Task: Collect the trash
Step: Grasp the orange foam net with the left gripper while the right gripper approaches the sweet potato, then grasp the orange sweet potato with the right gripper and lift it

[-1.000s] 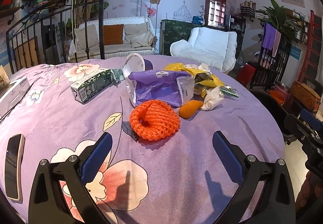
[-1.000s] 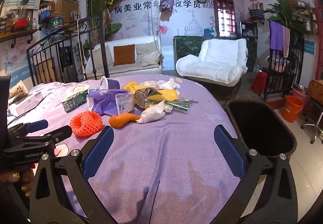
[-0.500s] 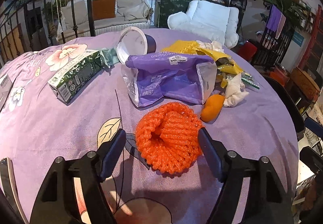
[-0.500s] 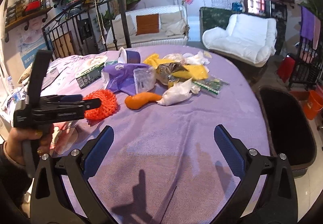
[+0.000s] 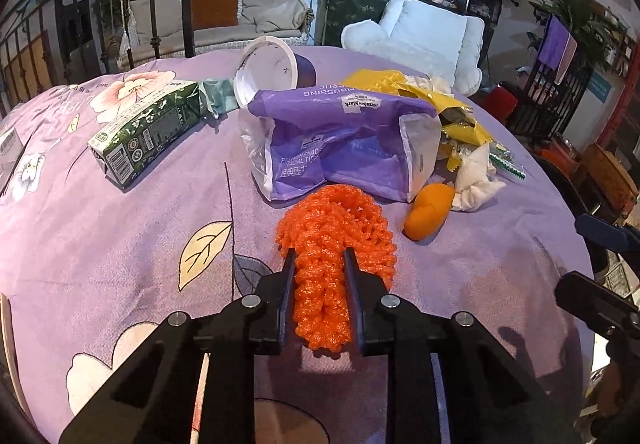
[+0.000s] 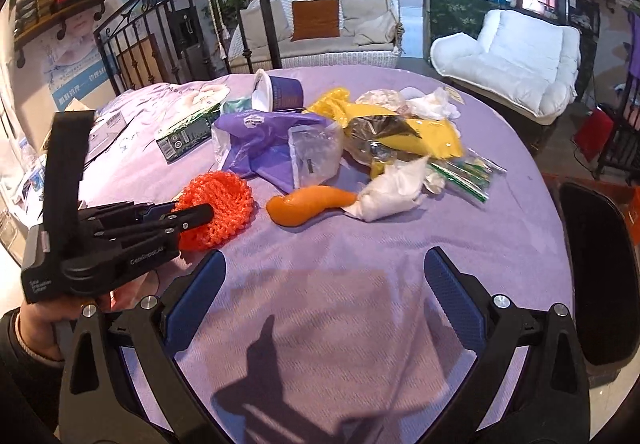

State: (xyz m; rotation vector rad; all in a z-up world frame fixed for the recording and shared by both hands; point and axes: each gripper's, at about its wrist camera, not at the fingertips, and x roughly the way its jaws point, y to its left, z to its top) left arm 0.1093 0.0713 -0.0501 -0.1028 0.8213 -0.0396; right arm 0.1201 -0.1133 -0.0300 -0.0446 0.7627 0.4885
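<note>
An orange foam fruit net lies on the purple floral tablecloth. My left gripper is shut on its near part; the same grip shows in the right wrist view on the net. Behind it lie a purple tissue bag, a green carton, a tipped paper cup, yellow wrappers, an orange peel and a white tissue wad. My right gripper is open and empty over bare cloth near the table's front.
A black bin stands off the table's right edge. A phone lies at the left edge. A white box sits at the far left. Iron railing, a sofa and a white armchair stand behind the table.
My left gripper moved forward and closed on the orange net, squeezing it narrow. My right gripper moved in slightly over the table and stayed open.
</note>
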